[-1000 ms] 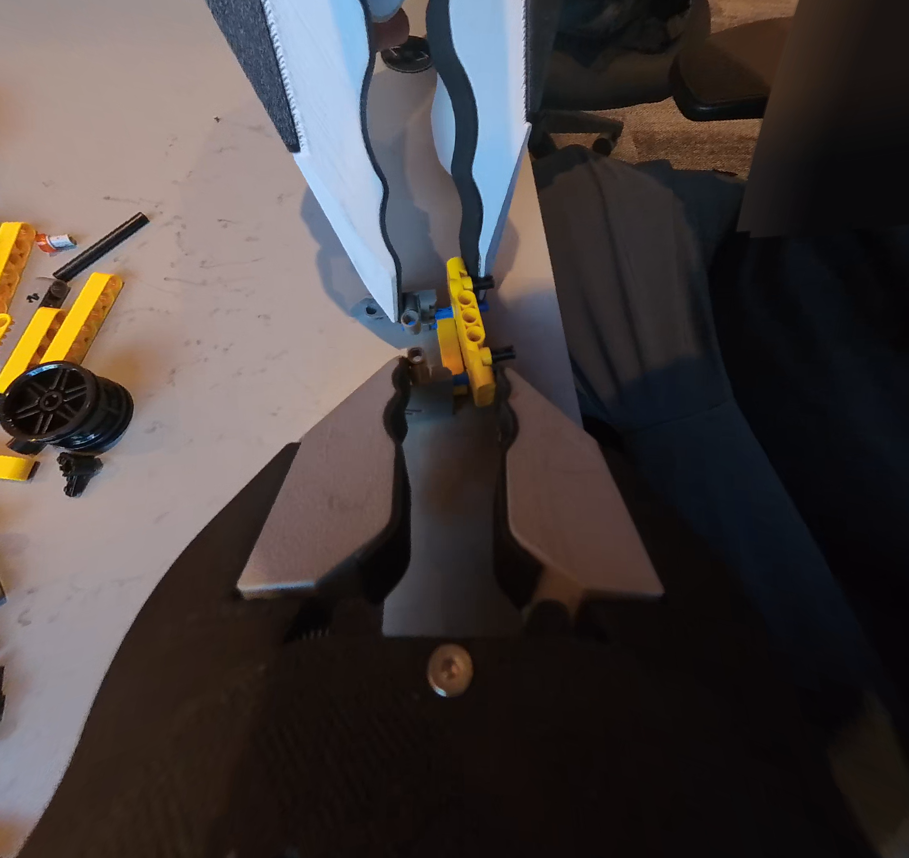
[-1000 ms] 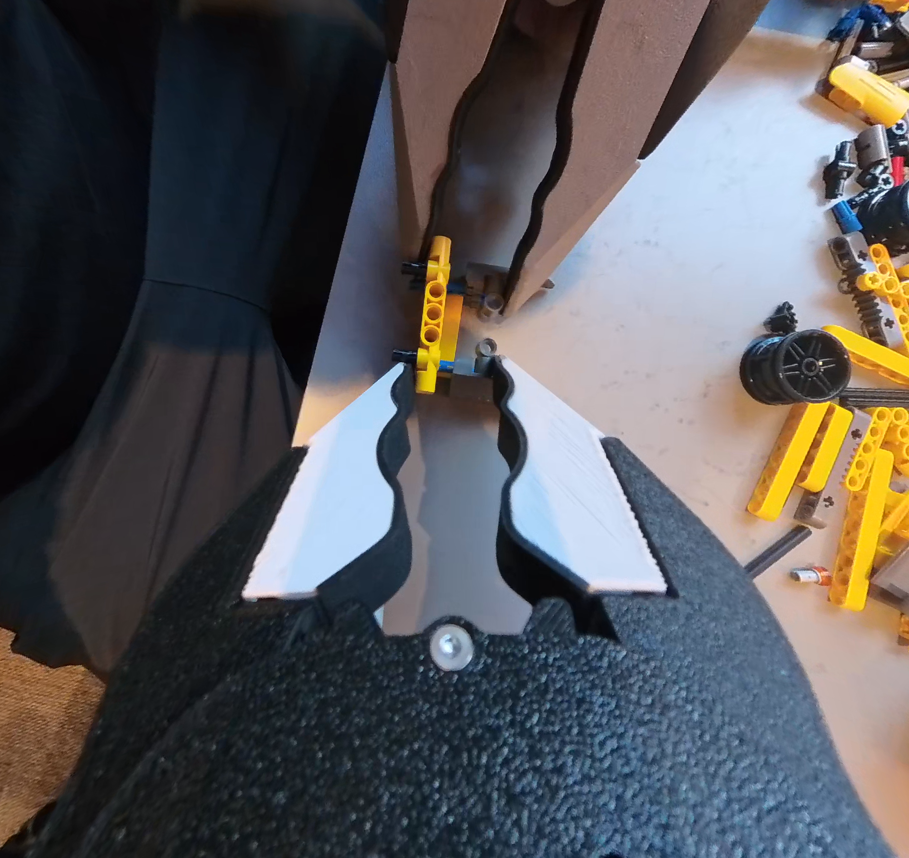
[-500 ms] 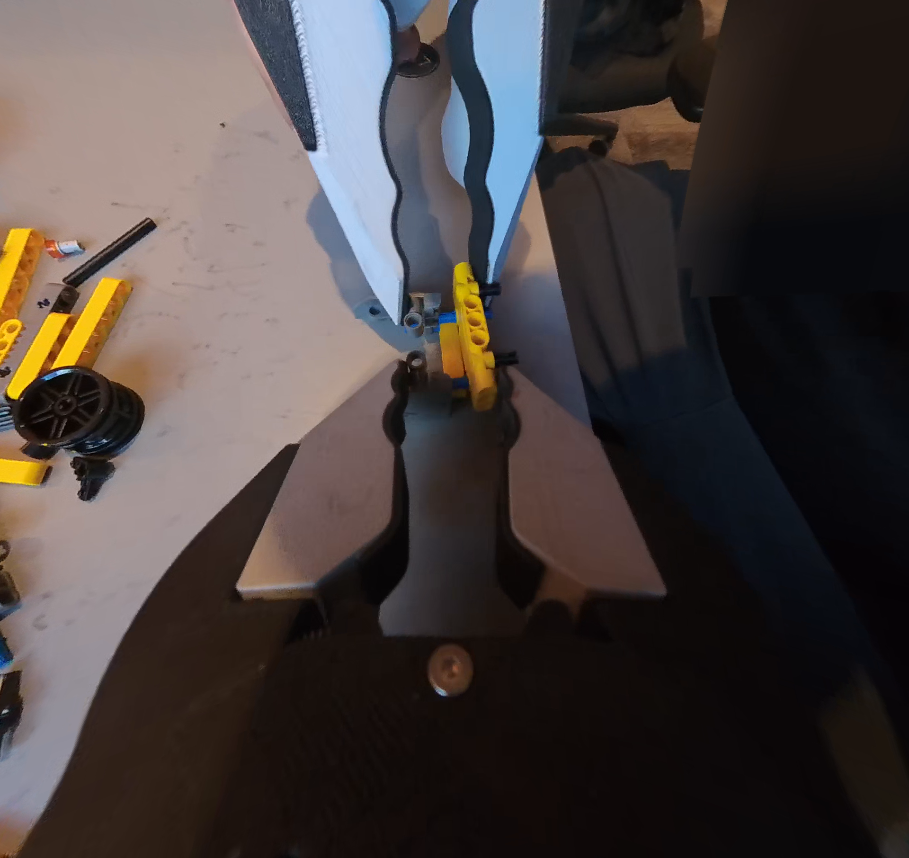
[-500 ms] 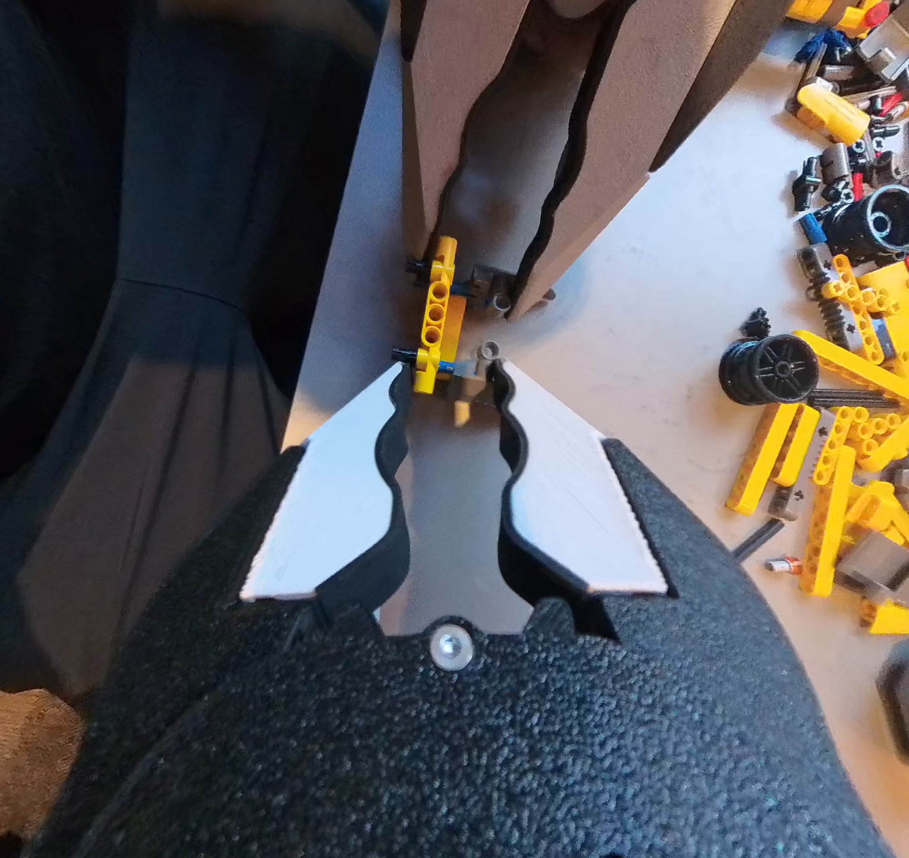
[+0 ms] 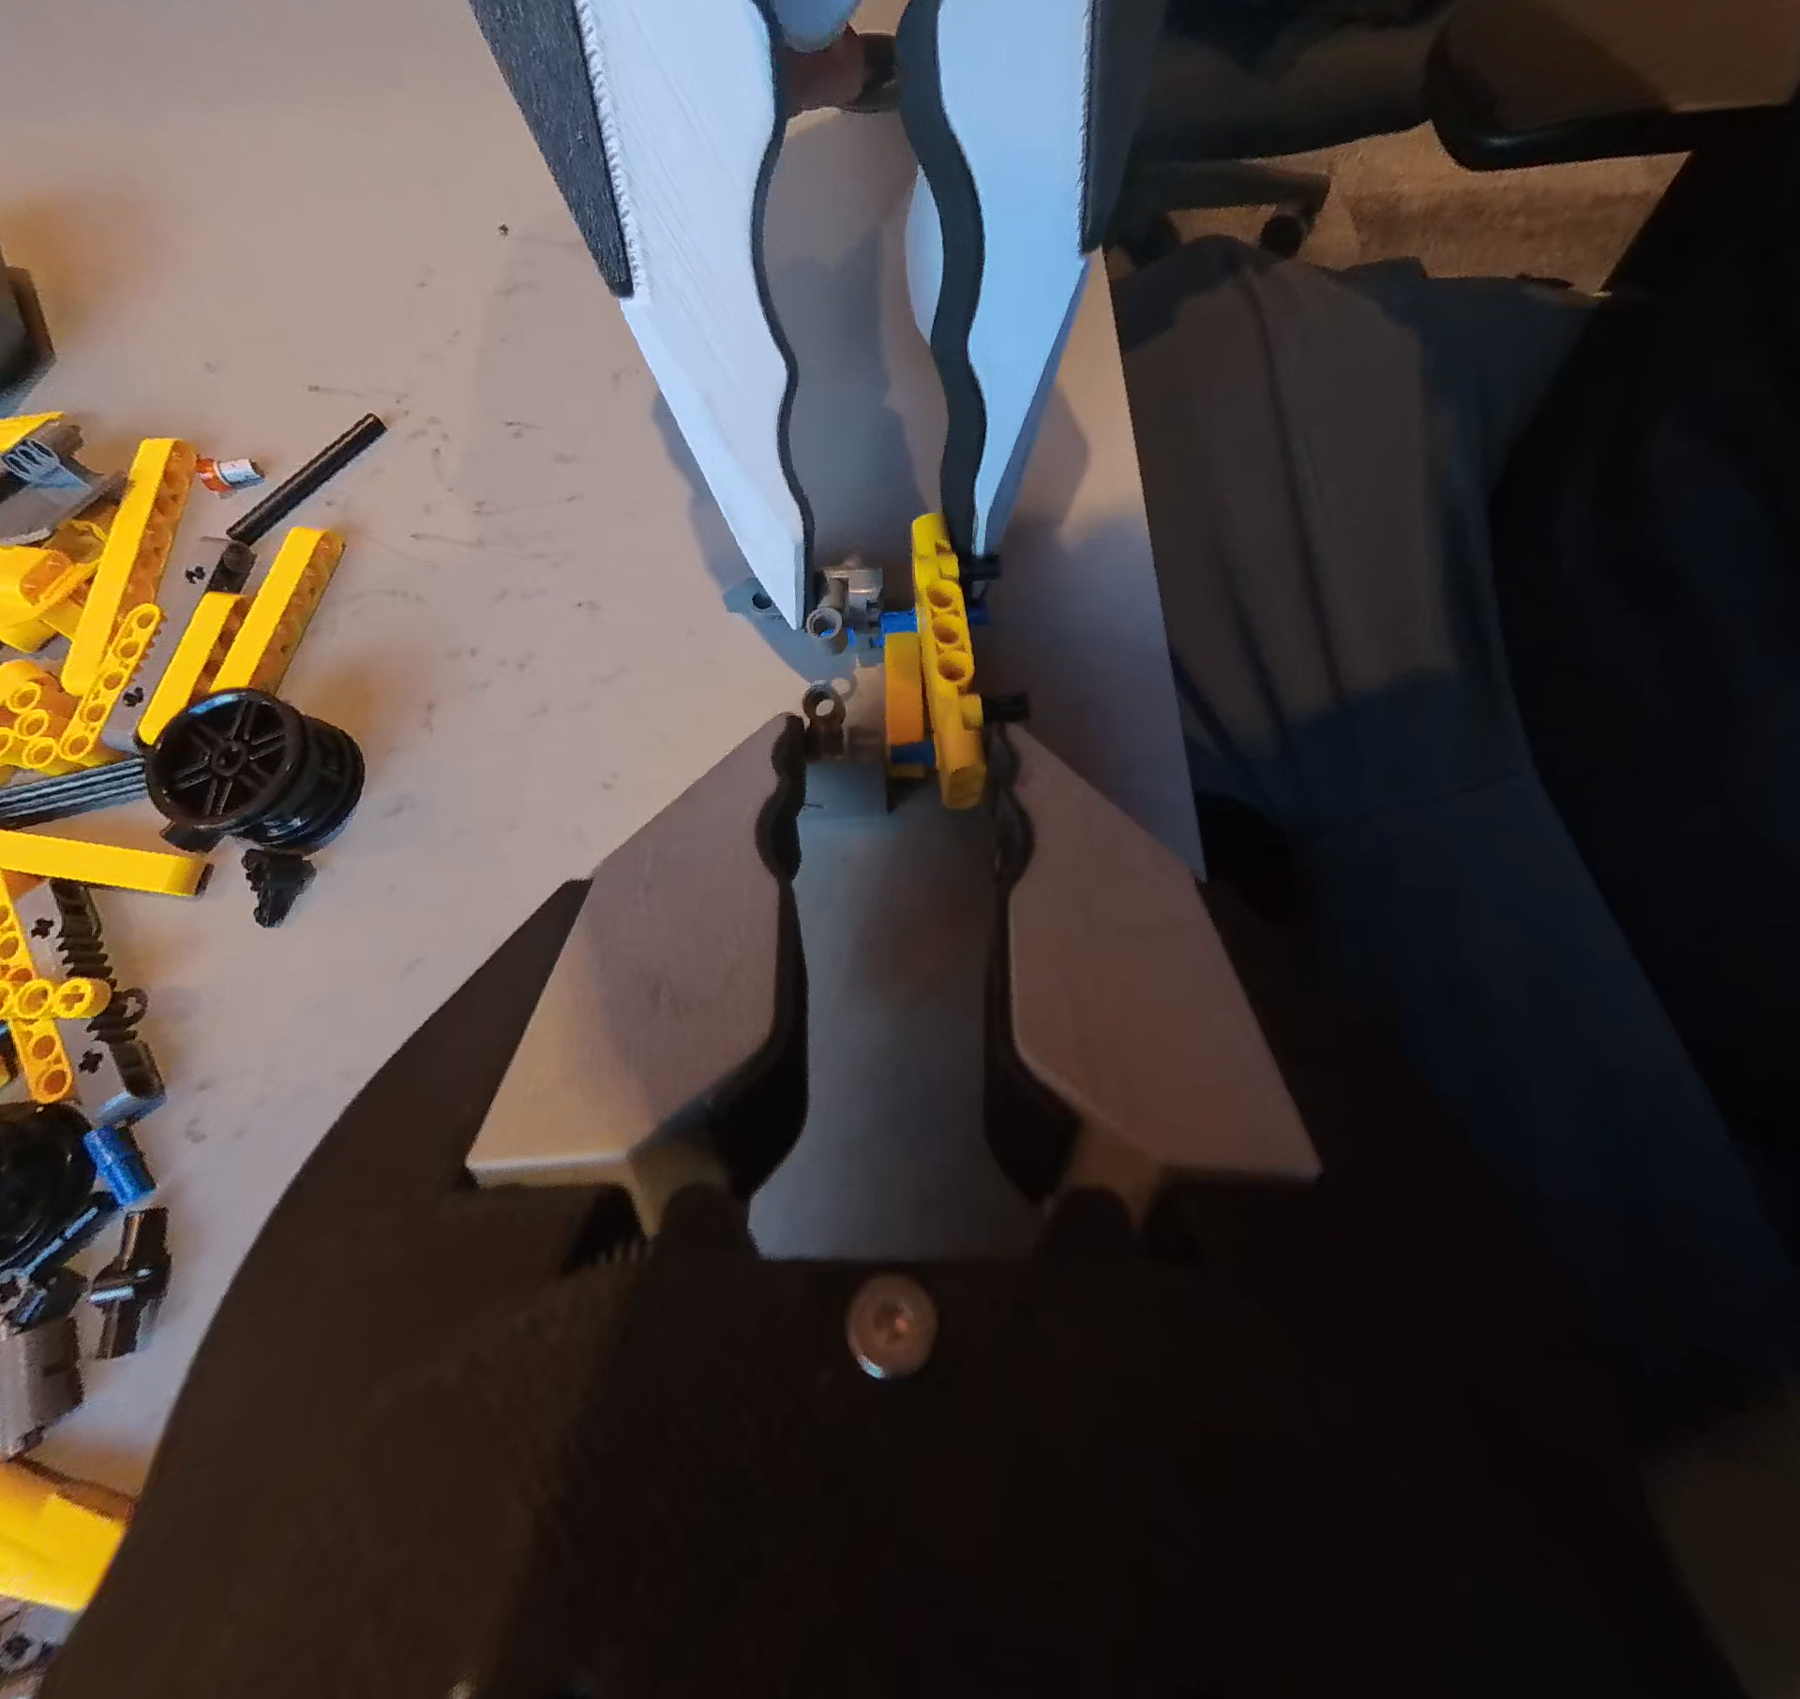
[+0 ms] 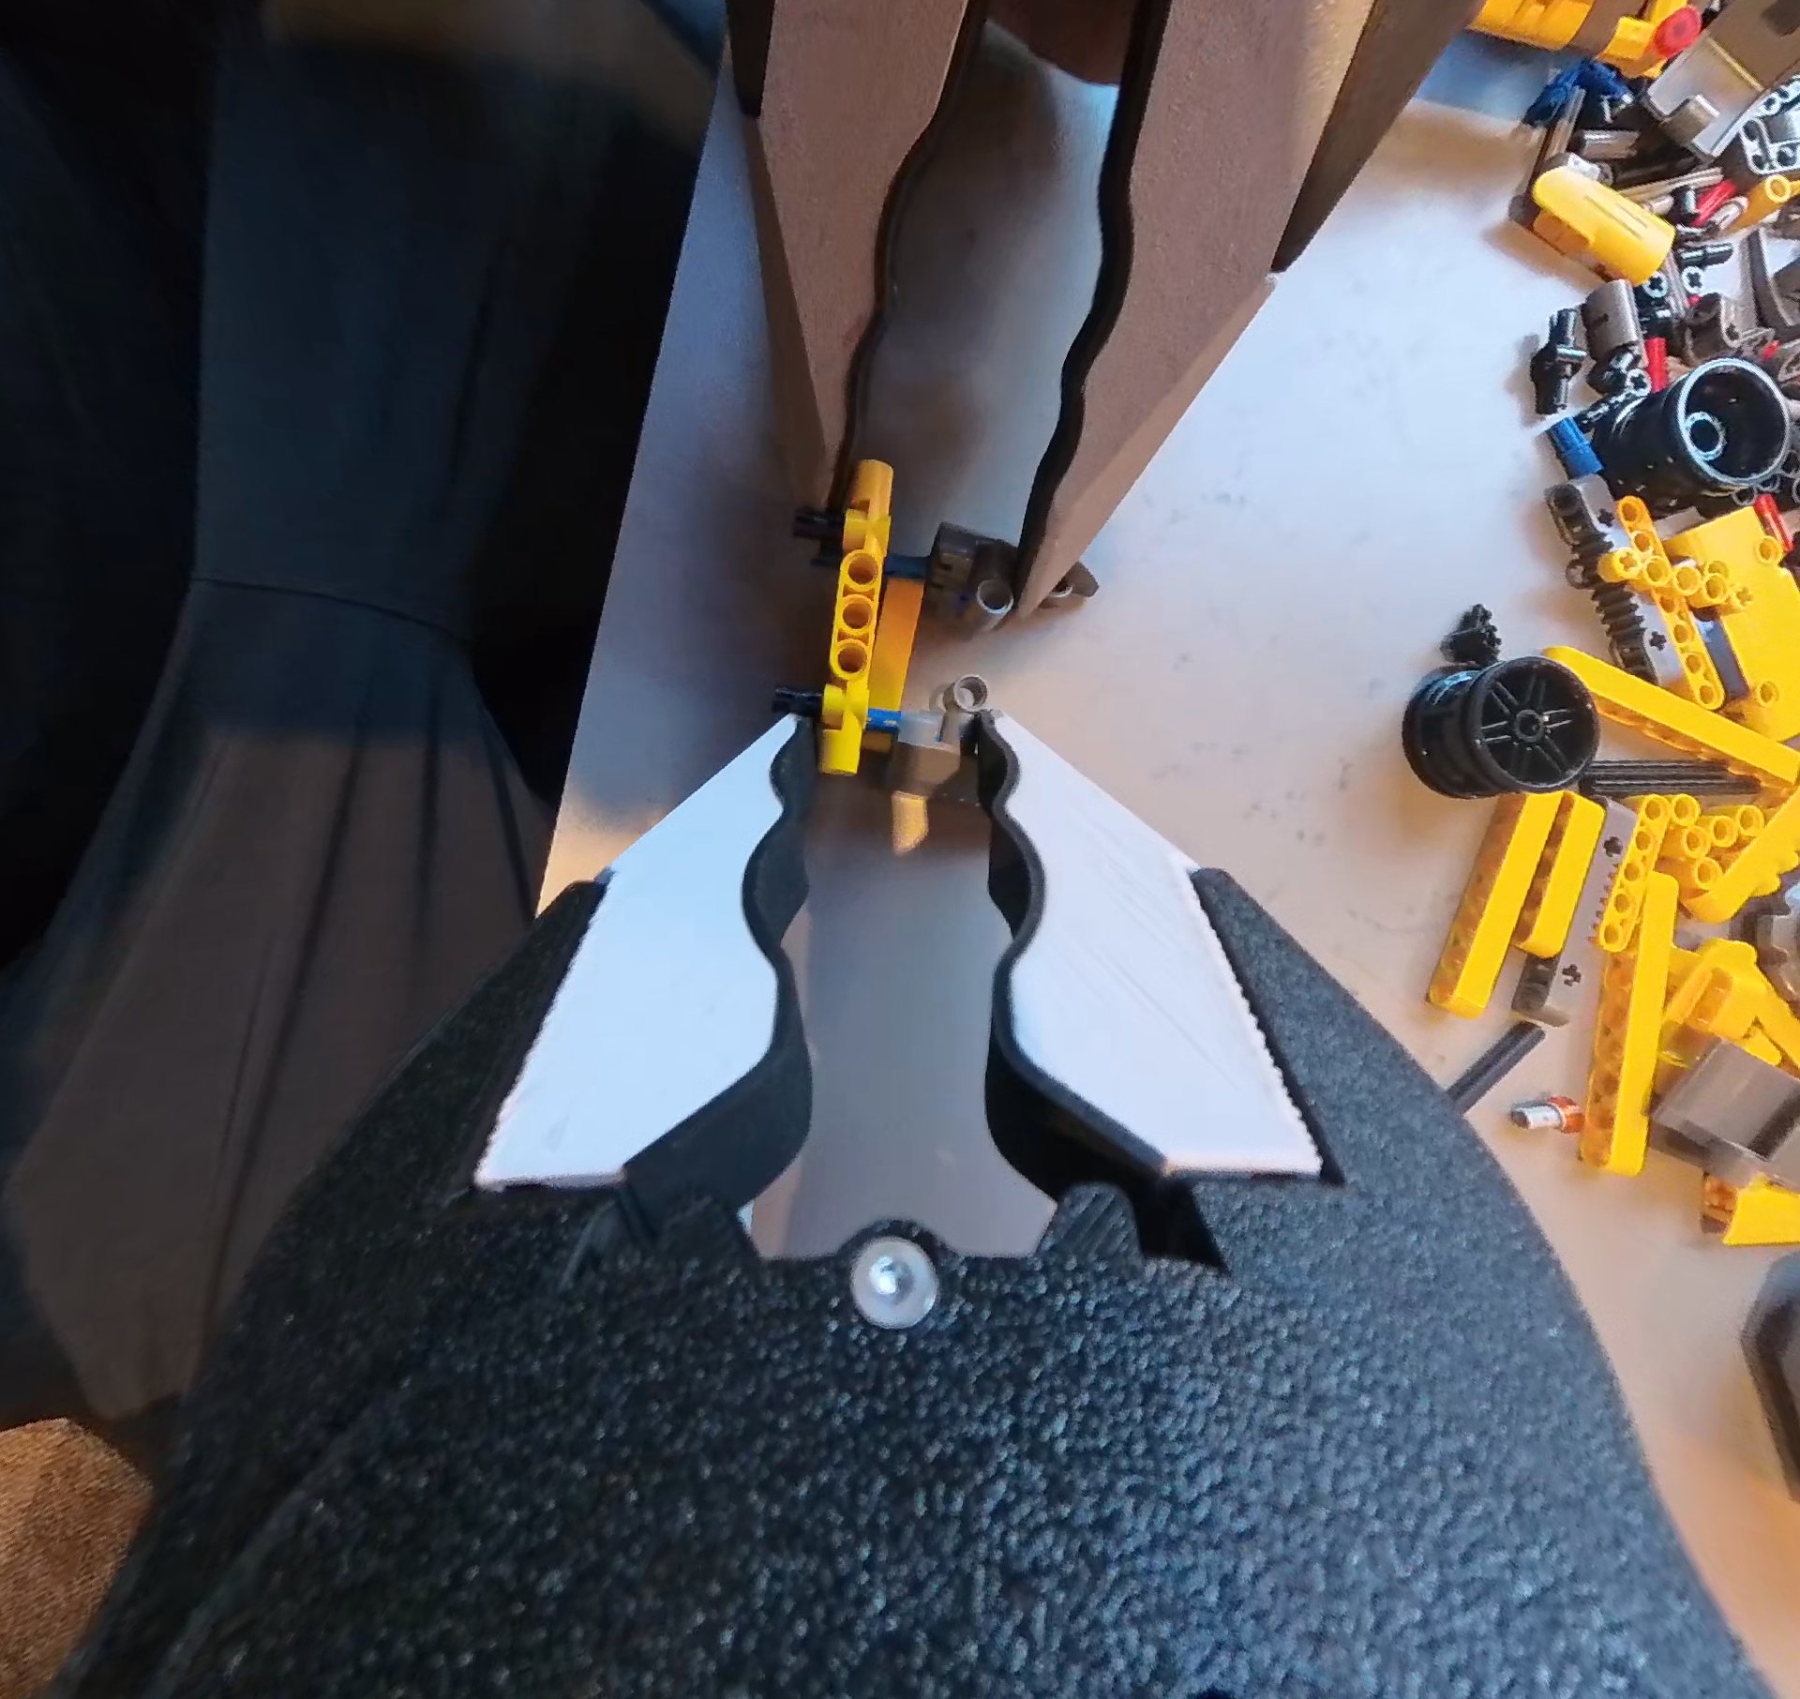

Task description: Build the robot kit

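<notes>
In the left wrist view, a loose pile of yellow perforated plastic beams [image 5: 117, 639] lies at the far left of the pale grey table [image 5: 468, 308], with a thin black rod [image 5: 307, 478] beyond it and a black spoked plastic wheel [image 5: 248, 771] at its near edge. Right of these, close to the table's right edge, sits a small assembly: a short yellow holed beam on edge [image 5: 947, 659] with black pins, joined by blue pegs to grey connector pieces [image 5: 845, 595].

The left gripper [image 5: 901, 756], with grey-brown fingers, grasps the near end of this assembly, its fingertips closed against the beam on the right and a grey connector on the left. The right gripper [image 5: 891, 571], with white fingers lined in wavy black rubber, comes in from the far side and clamps the far end likewise.

In the right wrist view the same small assembly [image 6: 857, 624] lies between the two grippers by the table's left edge, dark cloth [image 6: 321, 483] hanging left of it; the scattered yellow, black and grey bricks [image 6: 1675, 775] spread to the right.
</notes>
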The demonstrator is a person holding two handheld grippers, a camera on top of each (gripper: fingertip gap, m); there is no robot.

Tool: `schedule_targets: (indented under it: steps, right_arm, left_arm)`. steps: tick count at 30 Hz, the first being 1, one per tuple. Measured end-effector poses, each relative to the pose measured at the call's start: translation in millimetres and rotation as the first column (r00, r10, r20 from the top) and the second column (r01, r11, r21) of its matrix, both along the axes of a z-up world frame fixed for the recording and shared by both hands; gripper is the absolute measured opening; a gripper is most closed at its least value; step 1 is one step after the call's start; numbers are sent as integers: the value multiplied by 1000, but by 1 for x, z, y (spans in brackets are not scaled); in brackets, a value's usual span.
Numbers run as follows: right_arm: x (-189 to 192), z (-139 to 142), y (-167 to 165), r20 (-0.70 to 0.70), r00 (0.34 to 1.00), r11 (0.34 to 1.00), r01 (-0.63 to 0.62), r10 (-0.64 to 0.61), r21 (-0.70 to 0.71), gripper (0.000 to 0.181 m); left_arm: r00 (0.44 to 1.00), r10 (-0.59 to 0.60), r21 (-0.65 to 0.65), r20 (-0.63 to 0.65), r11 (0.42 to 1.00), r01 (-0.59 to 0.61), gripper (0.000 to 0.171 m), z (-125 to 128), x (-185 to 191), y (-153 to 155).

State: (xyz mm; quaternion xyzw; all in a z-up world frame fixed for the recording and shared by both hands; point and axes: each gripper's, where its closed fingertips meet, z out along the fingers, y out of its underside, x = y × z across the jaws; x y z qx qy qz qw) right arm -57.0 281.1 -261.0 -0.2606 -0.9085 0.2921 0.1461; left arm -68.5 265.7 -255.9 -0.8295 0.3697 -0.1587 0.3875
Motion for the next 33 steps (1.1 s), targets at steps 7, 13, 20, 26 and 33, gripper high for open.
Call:
schedule_targets:
  steps: [7,13,20,26,33]
  right_arm:
    - [-1,0,2,-2,1000,1000,10,-10,-3,33]
    - [-3,0,3,9,1000,1000,24,-24,-16,33]
    - [-6,4,4,-60,997,999,40,-40,9,43]
    - [-5,7,2,-111,992,998,56,-55,7,37]
    - [-6,14,4,-213,973,995,98,-90,27,33]
  left_arm:
    - [1000,-5,-27,13,1000,5,36,0,-1,2]
    - [1000,0,-68,-9,998,-1,34,0,-2,3]
    - [1000,27,-60,0,998,-27,41,1,-2,1]
    - [998,55,-40,5,998,-55,39,2,-5,2]
    - [996,79,-20,31,997,-78,39,5,-6,2]
